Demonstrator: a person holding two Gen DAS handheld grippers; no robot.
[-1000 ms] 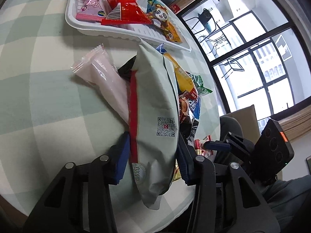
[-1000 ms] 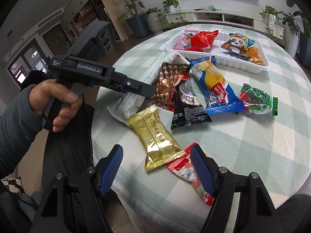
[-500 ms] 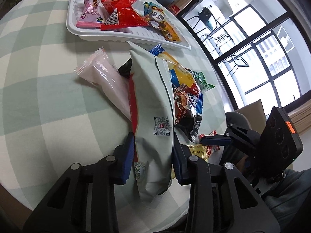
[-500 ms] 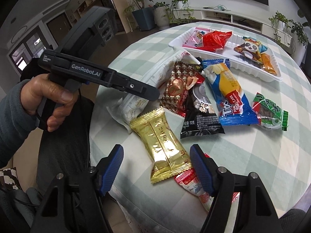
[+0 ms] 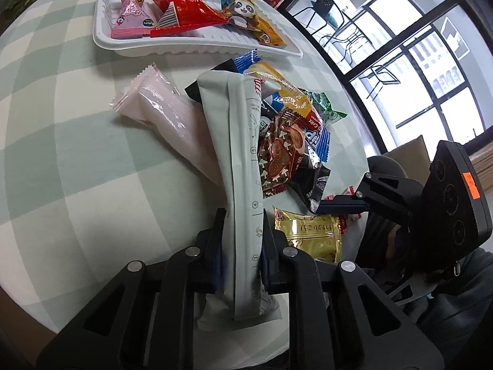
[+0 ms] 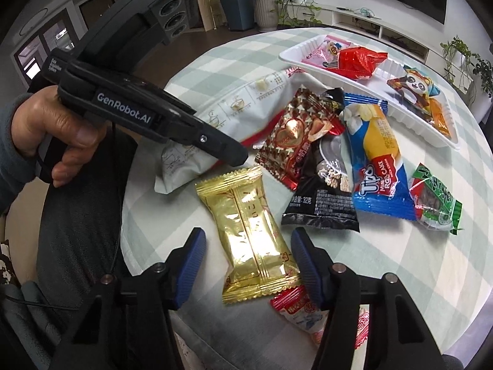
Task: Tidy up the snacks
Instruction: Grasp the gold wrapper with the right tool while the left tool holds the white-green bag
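A long pale green packet (image 5: 234, 141) lies on the checked table, one end sticking out over the near edge. My left gripper (image 5: 240, 225) is closing, and its pads press both sides of that end. The right wrist view shows the same packet (image 6: 246, 114) under the left gripper (image 6: 237, 154). A gold packet (image 6: 246, 225) lies flat between the closing jaws of my right gripper (image 6: 248, 246), with a gap still showing at the left pad. The white tray (image 5: 200, 51) at the far side holds pink, red and panda packets.
Beside the gold packet lie a brown heart-patterned packet (image 6: 299, 135), a black packet (image 6: 326, 191), a blue roll-cake packet (image 6: 379, 160) and a green one (image 6: 434, 197). A red-and-white packet (image 6: 295, 311) sits under the right finger. A pink packet (image 5: 163, 114) lies left of the green one.
The left jaws have closed from loosely around the pale green packet to pressing on it, and the packet has turned onto its edge. The right gripper has moved over the gold packet and narrowed.
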